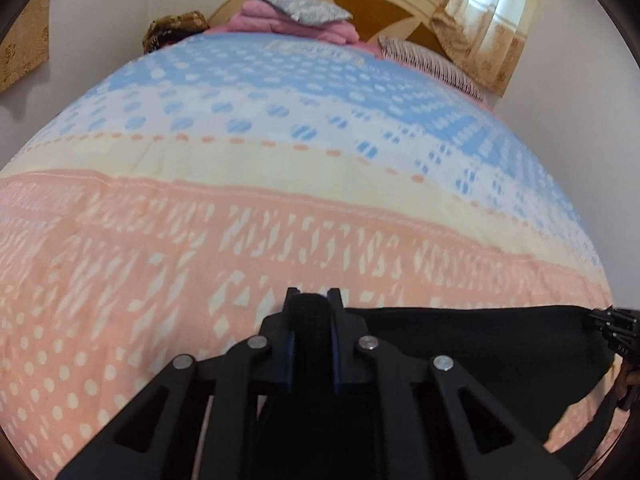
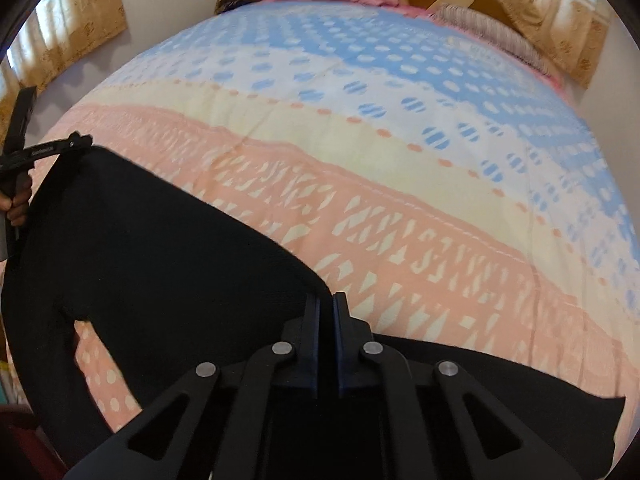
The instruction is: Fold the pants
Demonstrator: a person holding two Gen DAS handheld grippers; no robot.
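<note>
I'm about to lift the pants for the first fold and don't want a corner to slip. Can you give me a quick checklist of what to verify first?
1. Left gripper pinching fabric: ok, a fold of the pants sits between its closed jaws.
2. Right gripper pinching fabric: ok, jaws shut at the pants' edge, though how much cloth is caught cannot be told.
3. Both grips along the same top edge: ok, the edge runs between the two grippers.
4. Bedspread not pinched too: cannot tell.
5. Space ahead on the bedspread: ok, bare up to the pillows.
6. Legs lying flat: cannot tell, only partly in view.
</note>
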